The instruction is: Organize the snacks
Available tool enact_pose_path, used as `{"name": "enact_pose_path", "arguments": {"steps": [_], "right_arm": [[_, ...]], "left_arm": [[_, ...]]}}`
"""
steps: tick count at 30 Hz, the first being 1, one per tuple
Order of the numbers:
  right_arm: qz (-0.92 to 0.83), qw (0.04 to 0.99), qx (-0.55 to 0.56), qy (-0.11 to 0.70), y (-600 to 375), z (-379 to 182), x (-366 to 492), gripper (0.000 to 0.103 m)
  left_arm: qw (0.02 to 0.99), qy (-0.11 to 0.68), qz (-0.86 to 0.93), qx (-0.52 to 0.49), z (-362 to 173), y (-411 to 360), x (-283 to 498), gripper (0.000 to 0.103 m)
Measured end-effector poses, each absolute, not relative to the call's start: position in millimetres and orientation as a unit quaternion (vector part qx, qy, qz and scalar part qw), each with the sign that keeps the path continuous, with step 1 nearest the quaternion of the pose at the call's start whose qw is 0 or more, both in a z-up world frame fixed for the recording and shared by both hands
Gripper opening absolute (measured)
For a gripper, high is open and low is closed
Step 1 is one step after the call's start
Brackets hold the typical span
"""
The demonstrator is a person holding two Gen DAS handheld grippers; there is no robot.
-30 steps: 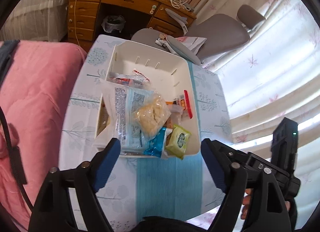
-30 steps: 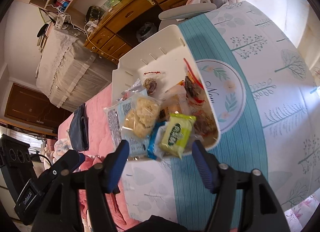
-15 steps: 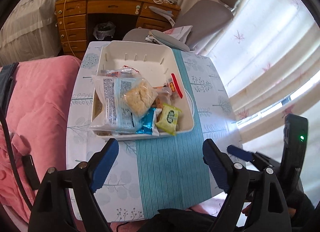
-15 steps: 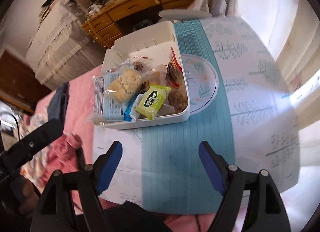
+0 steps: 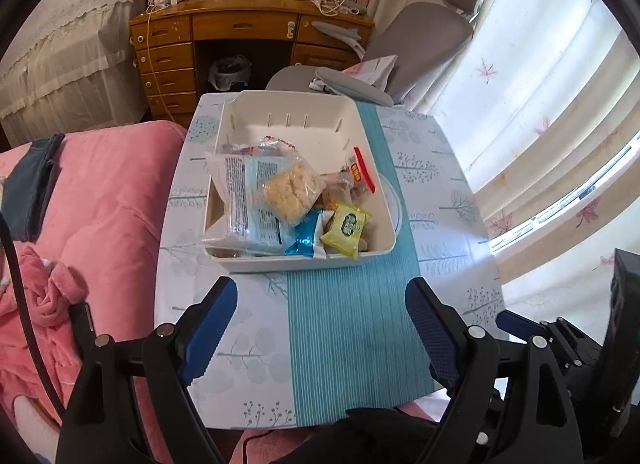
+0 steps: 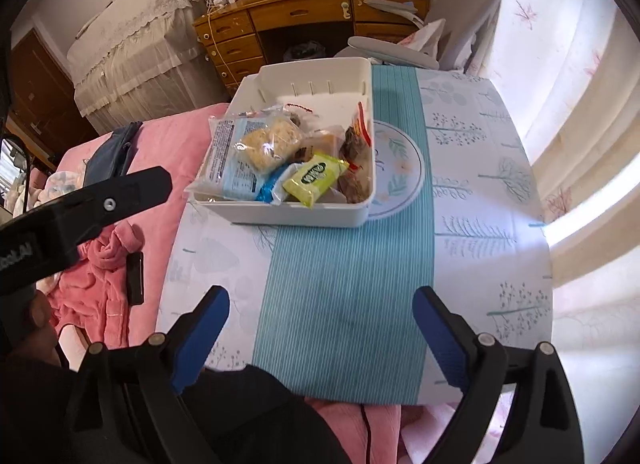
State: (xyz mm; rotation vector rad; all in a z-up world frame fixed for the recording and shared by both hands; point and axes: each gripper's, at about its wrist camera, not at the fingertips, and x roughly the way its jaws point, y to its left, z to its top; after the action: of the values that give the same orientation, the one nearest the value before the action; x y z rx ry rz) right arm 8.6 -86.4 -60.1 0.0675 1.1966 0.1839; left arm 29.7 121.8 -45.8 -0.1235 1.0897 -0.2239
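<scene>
Right wrist cam catches a round floral print on the tablecloth (image 6: pixel 472 168) beside the white bin (image 6: pixel 304 216); the left cam barely shows it. The snacks (image 5: pixel 292 192) sit in the bin's near half, wrapper text too small to read. Left gripper (image 5: pixel 320 328) is wide and empty; right gripper (image 6: pixel 320 328) is opening, empty.

Your bin (image 5: pixel 372 136) is sitting on the near desk (image 5: pixel 352 328), snack packets (image 5: pixel 280 192) lying inside it, bed (image 5: pixel 108 200) lying left, chair (image 5: pixel 416 36) standing behind.
</scene>
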Motion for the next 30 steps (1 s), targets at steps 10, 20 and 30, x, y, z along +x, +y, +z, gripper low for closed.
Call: {"name": "enact_pose_path", "arguments": {"steps": [10, 20, 30], "right_arm": [[0.083, 0.819, 0.052, 0.565, -112, -56, -6, 0.095], [0.092, 0.815, 0.032, 0.572, -144, -44, -34, 0.101], [0.102, 0.810, 0.030, 0.577, -175, -44, -62, 0.101]], "left_arm": [[0.854, 0.510, -0.083, -0.058, -37, 95, 9, 0.094], [0.856, 0.509, -0.063, -0.065, -32, 54, -32, 0.102], [0.861, 0.503, -0.027, -0.067, -38, 25, -64, 0.102]]}}
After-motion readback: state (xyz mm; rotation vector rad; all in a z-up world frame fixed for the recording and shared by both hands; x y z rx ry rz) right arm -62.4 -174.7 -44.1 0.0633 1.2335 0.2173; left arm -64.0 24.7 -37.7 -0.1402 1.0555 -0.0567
